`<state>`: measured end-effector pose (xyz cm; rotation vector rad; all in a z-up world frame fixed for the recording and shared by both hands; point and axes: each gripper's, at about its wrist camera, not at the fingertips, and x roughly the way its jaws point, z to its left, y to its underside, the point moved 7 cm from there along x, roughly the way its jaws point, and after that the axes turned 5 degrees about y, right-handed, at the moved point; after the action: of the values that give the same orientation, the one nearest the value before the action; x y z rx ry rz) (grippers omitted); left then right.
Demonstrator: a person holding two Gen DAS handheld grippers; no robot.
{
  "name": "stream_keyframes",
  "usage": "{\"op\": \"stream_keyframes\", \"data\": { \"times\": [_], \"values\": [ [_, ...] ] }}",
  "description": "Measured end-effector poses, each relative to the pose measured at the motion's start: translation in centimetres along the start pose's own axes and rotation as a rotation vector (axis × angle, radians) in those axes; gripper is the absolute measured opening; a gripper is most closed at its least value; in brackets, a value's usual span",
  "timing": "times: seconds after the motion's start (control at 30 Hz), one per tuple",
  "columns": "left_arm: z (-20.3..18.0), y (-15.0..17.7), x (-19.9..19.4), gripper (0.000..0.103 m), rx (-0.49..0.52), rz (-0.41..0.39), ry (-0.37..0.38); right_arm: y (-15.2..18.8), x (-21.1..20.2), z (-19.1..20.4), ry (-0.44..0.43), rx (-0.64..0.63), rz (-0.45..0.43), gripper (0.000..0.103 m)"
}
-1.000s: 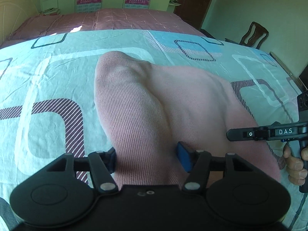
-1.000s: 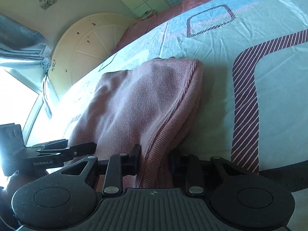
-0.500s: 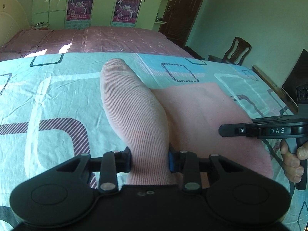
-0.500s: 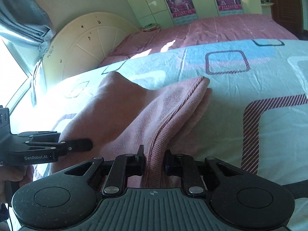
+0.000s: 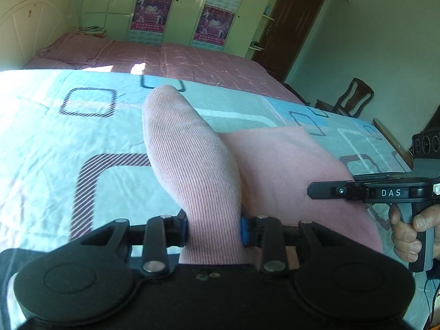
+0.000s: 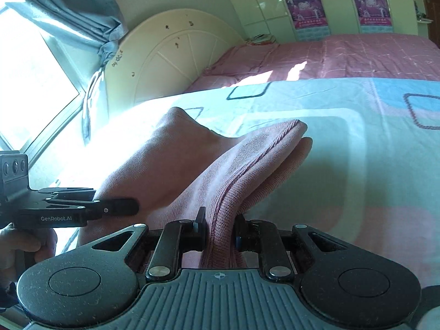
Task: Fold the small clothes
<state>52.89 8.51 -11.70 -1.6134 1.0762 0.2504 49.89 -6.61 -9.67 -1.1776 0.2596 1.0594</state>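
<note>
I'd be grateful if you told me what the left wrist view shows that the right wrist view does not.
Only the left wrist view shows a wooden chair and a dark door. Only the right wrist view shows the window and blue curtain. Both show the pink garment, pinched by the left gripper and right gripper, over the patterned bedsheet.

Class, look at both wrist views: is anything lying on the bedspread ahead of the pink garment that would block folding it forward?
Nothing visible does. Both the left gripper and right gripper already clamp the pink garment, and the bedspread beyond it shows only its printed pattern.
</note>
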Motion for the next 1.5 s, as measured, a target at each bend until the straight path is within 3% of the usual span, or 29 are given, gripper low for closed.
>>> {"op": "stream_keyframes", "data": {
  "times": [0.13, 0.2, 0.23, 0.27, 0.33, 0.47, 0.6, 0.73, 0.87, 0.97, 1.1, 1.17, 1.27, 1.37, 1.5],
  "values": [
    [5.1, 2.4, -1.8, 0.034, -0.079, 0.006, -0.010, 1.3, 4.2, 3.1, -0.030, -0.004, 0.057, 0.017],
    [7.2, 3.7, -1.4, 0.045, -0.135, 0.030, -0.011, 2.7, 6.6, 2.7, 0.011, 0.008, 0.100, 0.018],
    [8.2, 4.5, -1.1, 0.063, -0.179, 0.029, -0.006, 3.5, 7.7, 2.0, 0.036, 0.039, 0.123, 0.018],
    [8.9, 4.9, -1.0, 0.073, -0.203, 0.013, -0.004, 4.0, 8.1, 1.3, 0.030, 0.076, 0.124, 0.018],
    [9.4, 5.1, -1.0, 0.073, -0.233, -0.022, 0.023, 4.3, 8.2, 0.1, 0.007, 0.149, 0.109, 0.025],
    [9.0, 4.4, -1.6, 0.071, -0.208, -0.029, 0.010, 3.5, 7.4, 0.2, 0.045, 0.137, 0.099, 0.026],
    [9.4, 2.1, -2.8, 0.070, -0.170, -0.089, 0.011, 1.1, 5.5, 0.3, 0.107, 0.121, 0.005, 0.026],
    [10.8, 0.5, -1.1, 0.063, -0.171, -0.074, 0.008, -0.5, 7.3, 0.4, 0.145, 0.075, 0.003, 0.026],
    [12.3, 1.0, 1.4, 0.068, -0.201, -0.012, -0.045, 0.0, 10.7, -0.3, 0.256, -0.018, 0.085, 0.025],
    [12.5, 1.4, 0.7, 0.069, -0.217, -0.022, -0.047, 0.4, 11.3, -1.1, 0.261, -0.008, 0.097, 0.025],
    [10.7, -0.8, -1.9, 0.062, -0.101, -0.132, -0.098, -1.2, 8.9, -0.1, 0.287, -0.038, -0.009, 0.025],
    [9.6, -2.5, -1.9, 0.062, -0.055, -0.170, -0.054, -1.8, 9.0, 0.9, 0.266, -0.061, -0.031, 0.025],
    [8.1, -4.0, 0.8, 0.065, 0.018, -0.091, 0.000, -2.2, 11.4, 2.2, 0.257, -0.094, 0.011, 0.025],
    [8.6, -2.4, 5.3, 0.065, 0.033, 0.086, -0.029, -1.0, 13.9, 1.7, 0.318, -0.119, 0.075, 0.025],
    [8.6, -1.5, 3.5, 0.063, 0.046, 0.030, -0.040, -0.8, 12.5, 1.9, 0.338, -0.113, 0.060, 0.025]
  ]
}}
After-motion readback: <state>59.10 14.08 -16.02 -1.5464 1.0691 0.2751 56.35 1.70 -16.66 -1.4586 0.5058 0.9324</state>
